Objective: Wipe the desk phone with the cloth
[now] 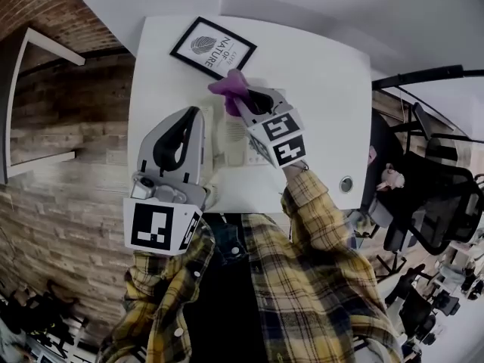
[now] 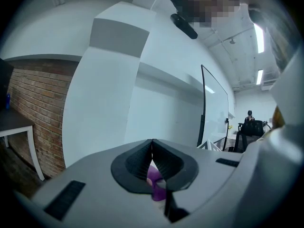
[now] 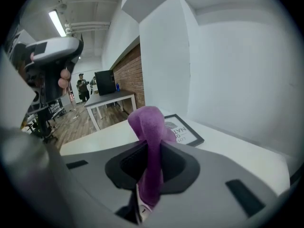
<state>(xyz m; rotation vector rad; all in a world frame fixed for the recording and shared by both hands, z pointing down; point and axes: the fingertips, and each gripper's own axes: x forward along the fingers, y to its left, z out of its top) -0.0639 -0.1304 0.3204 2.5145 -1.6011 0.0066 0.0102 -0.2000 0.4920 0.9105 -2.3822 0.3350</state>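
Jaws of the left gripper (image 2: pixel 152 145) meet with nothing between them, held above the desk (image 1: pixel 321 82). Right gripper (image 3: pixel 149 148) is clamped on the purple cloth (image 3: pixel 151 122) over the phone's (image 1: pixel 231 136) far end. Wiping seems under way, likely unfinished.

You were working in an office. In the head view a white desk (image 1: pixel 325 82) filled the upper middle, with a desk phone (image 1: pixel 233 141) and a framed print (image 1: pixel 212 48) on it. Black office chairs (image 1: pixel 435 195) crowded the right edge, and a brick wall (image 1: pixel 68 180) ran down the left. At the left of the right gripper view, another table (image 3: pixel 109 99) carried a dark monitor (image 3: pixel 105 82). It stood on a wood floor (image 3: pixel 76 122), with ceiling strip lights (image 3: pixel 57 23) at upper left.
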